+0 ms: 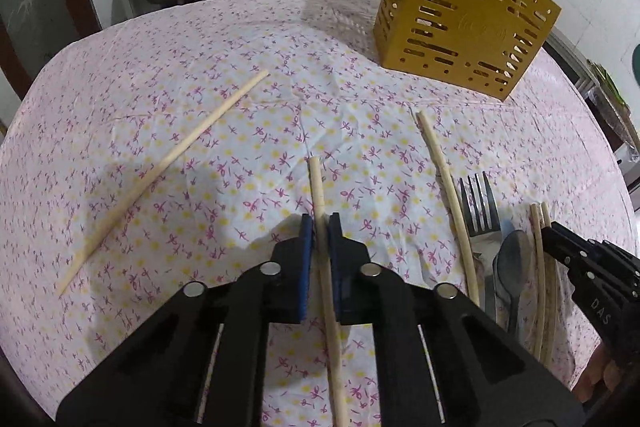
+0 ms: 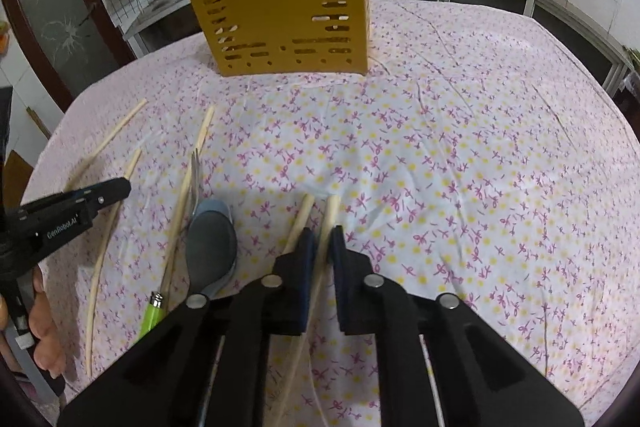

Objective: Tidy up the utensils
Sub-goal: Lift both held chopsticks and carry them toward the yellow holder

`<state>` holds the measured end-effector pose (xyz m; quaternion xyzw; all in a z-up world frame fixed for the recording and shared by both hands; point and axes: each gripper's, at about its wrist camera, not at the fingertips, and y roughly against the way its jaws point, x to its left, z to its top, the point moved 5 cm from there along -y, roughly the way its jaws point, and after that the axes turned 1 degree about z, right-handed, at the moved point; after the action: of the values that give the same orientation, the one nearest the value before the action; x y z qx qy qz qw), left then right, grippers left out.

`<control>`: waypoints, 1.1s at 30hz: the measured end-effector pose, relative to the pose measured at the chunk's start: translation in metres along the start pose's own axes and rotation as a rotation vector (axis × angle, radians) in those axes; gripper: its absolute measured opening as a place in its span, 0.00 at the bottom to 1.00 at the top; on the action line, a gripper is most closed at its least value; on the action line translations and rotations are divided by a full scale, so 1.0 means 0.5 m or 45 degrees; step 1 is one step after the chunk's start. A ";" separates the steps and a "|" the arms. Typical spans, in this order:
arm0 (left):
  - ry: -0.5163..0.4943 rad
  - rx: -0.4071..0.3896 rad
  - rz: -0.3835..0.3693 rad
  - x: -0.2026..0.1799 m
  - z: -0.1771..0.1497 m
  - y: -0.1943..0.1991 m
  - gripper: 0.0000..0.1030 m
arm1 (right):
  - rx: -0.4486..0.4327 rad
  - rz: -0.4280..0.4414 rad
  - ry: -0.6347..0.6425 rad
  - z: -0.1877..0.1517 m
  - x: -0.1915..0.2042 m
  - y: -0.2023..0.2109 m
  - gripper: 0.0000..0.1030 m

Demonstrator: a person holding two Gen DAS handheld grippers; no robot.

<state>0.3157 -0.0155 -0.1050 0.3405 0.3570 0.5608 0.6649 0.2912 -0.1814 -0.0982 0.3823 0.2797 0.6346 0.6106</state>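
Chopstick (image 1: pixel 320 195) clamped in left claw (image 1: pixel 320 227), right claw (image 2: pixel 322 241) clamping another chopstick (image 2: pixel 329 215), green handle (image 2: pixel 152 311) only in right view

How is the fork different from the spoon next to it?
The fork is shiny metal with prongs; the spoon has a dull grey, rounded bowl. In the left wrist view the fork's head reaches further up the flowered cloth than the spoon's bowl. Both lie flat, side by side, pointing toward the yellow holder.
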 end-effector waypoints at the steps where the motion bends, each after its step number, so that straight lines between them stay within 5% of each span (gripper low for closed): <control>1: 0.000 -0.005 0.002 -0.001 -0.003 0.001 0.05 | -0.012 -0.005 -0.001 0.000 -0.002 0.001 0.05; 13: 0.014 -0.059 -0.011 0.001 -0.012 0.010 0.04 | -0.096 0.010 -0.021 0.008 -0.010 0.003 0.06; 19: 0.030 -0.116 -0.034 0.004 -0.008 0.036 0.04 | -0.234 0.049 -0.045 0.028 -0.019 0.039 0.06; 29: 0.067 -0.343 -0.164 0.001 0.023 0.140 0.04 | -0.503 0.184 -0.089 0.065 -0.029 0.134 0.06; 33: 0.057 -0.355 -0.216 -0.017 0.029 0.163 0.04 | -0.556 0.307 -0.080 0.082 -0.026 0.146 0.06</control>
<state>0.2864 -0.0131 -0.0272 0.2010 0.3178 0.5543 0.7425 0.2835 -0.2061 -0.0177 0.2916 0.0693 0.7359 0.6071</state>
